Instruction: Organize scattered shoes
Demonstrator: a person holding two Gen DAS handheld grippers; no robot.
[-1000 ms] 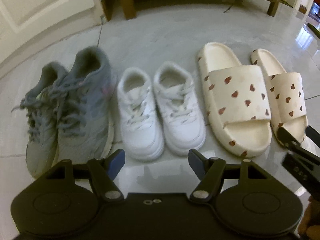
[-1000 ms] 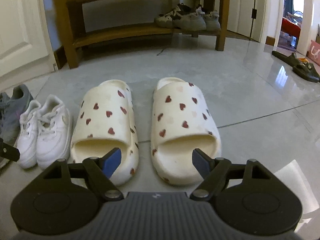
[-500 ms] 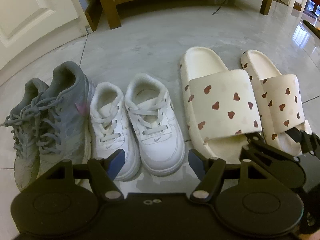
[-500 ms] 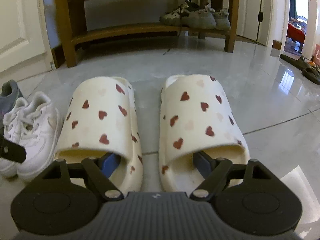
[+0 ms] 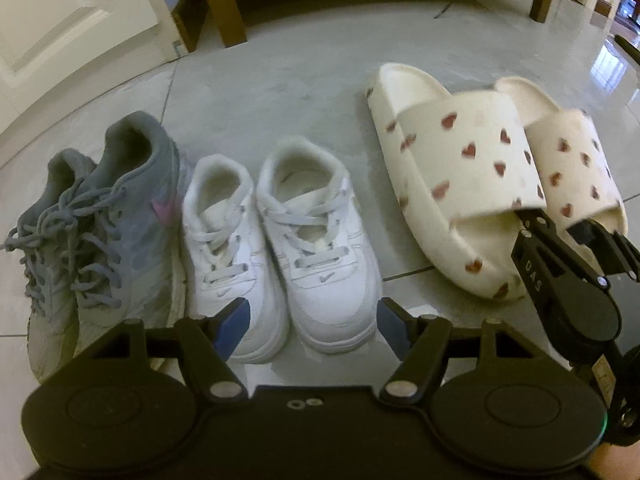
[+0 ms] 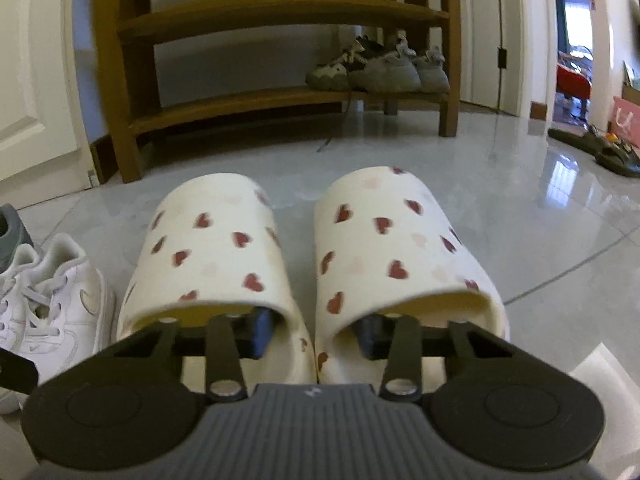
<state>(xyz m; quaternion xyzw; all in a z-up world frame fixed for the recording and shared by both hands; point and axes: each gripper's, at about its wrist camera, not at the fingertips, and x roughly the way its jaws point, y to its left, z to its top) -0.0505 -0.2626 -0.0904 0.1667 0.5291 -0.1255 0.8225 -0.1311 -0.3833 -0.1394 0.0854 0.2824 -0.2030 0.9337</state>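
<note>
Reaching low over the pale tiled floor with the right gripper, one blue finger tucked under the strap of the left heart-print slide and the other under the strap of the right heart-print slide. Closing the jaws at this moment, with the two inner walls of the slides caught between the pads and pressed side against side. Standing together, toes toward the wooden shoe rack, near the middle of the floor in front of it.

Hovering the left gripper with jaws standing fairly wide and holding nothing, just above the toes of the white toddler sneakers. Sitting as a pair just left of the slides, and touching the grey lace-up trainers on their own left.

Resting on the rack's bottom shelf, toward its right end, a pair of chunky grey sneakers. Lying by the floor's far right edge, dark sandals.
</note>
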